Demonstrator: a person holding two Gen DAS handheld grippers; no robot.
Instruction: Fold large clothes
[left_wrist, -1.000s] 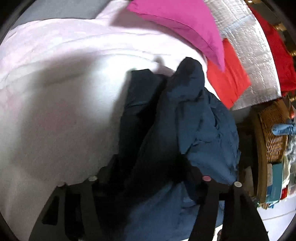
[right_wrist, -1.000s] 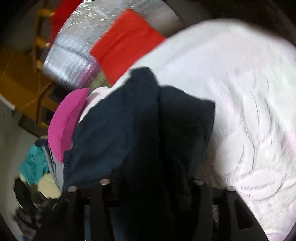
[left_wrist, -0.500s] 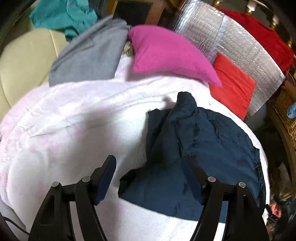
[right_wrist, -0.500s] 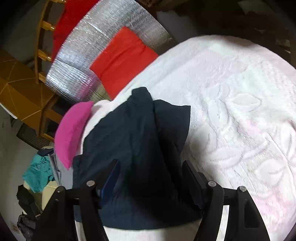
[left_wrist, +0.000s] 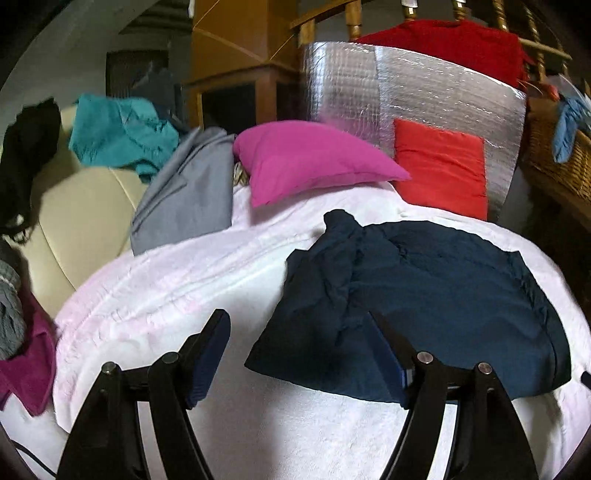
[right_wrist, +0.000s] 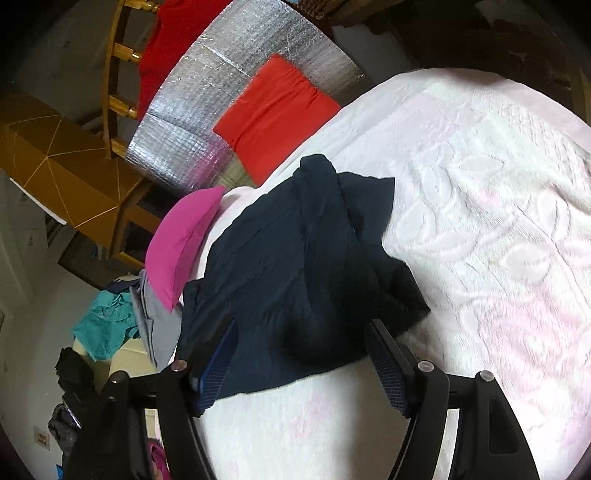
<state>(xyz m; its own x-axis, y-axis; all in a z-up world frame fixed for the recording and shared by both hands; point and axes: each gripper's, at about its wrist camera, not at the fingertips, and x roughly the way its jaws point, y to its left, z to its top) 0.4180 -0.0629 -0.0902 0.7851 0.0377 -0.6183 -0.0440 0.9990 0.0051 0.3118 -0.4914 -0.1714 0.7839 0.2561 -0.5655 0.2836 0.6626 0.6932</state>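
The left gripper (left_wrist: 299, 350) gapes empty above the blanket (left_wrist: 155, 295). To its right, the navy garment (left_wrist: 424, 306) lies bunched. The right gripper (right_wrist: 299, 354), just opened, holds nothing. Its loose top fold could slump if left unsmoothed.

I'm working in a lived-in home: a bed under a white embossed blanket (left_wrist: 184, 295), a magenta pillow (left_wrist: 306, 158) at 12 o'clock, a cream leather armchair (left_wrist: 81, 210) heaped with clothes at 10, a woven wicker basket (left_wrist: 554, 162) at 2.
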